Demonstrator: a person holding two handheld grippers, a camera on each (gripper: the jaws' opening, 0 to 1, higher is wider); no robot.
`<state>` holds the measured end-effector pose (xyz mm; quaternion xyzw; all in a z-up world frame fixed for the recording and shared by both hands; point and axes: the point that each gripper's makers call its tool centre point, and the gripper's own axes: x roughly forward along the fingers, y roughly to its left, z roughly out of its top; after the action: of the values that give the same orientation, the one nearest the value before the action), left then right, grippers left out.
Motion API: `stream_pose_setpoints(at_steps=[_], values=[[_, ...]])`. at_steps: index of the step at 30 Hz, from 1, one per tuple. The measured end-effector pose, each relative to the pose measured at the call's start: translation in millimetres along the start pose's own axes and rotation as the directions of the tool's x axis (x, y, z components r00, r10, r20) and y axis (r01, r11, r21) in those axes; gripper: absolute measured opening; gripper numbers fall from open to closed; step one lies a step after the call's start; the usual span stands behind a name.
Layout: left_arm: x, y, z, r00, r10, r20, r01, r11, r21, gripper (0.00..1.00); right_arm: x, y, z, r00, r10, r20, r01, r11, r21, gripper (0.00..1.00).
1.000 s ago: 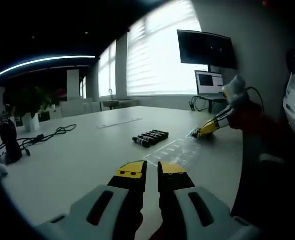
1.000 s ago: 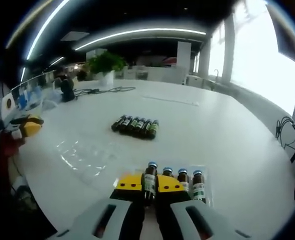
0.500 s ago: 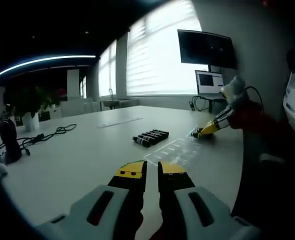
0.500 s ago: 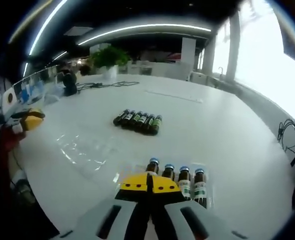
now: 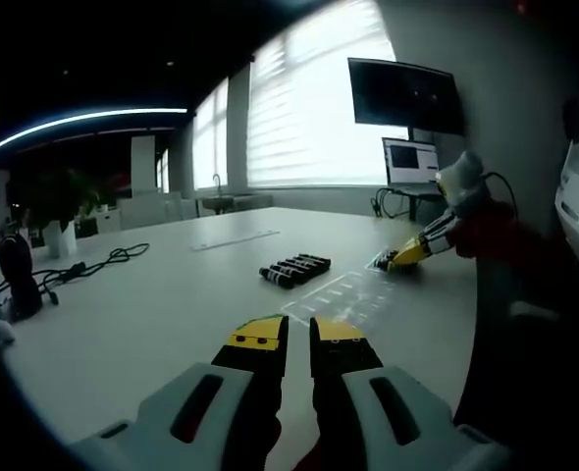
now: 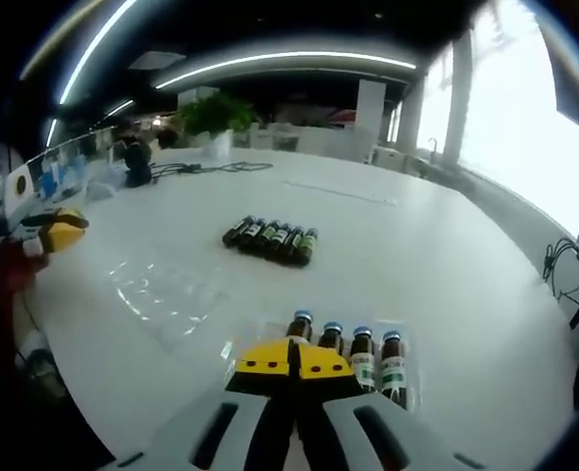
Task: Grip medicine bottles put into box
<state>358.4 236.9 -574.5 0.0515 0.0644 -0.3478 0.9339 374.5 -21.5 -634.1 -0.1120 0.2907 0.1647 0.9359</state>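
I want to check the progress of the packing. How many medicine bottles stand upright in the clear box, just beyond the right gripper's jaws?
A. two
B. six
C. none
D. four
D: in the right gripper view, four medicine bottles with blue caps stand side by side in the clear box, just past the right gripper, whose jaws are closed together.

A broad white worktop [image 6: 447,265] carries everything. Near its middle a row of dark medicine bottles [image 6: 270,238] lies on its side, touching one another. Nearer, four bottles [image 6: 353,355] stand in a clear box [image 6: 407,378]. A sheet of clear film [image 6: 162,292] lies flat beside it. A black cable [image 5: 88,269] trails across the far end, near a potted plant [image 6: 209,123].
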Motion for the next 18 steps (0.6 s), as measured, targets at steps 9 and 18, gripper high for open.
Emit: stream_pose_setpoints(at_steps=[9,18], values=[[0,0.0,0.8,1.0,0.001,0.002,-0.001,1.0,0.002,0.03,0,-2,5.6,0.998,-0.049,0.049,0.045,0.997,0.063,0.0],[-1,2.0,1.3,1.0,0.007,0.004,-0.007,1.0,0.001,0.03,-2,-7,9.5,0.996,-0.069,0.064,0.064,0.995,0.082,0.0]])
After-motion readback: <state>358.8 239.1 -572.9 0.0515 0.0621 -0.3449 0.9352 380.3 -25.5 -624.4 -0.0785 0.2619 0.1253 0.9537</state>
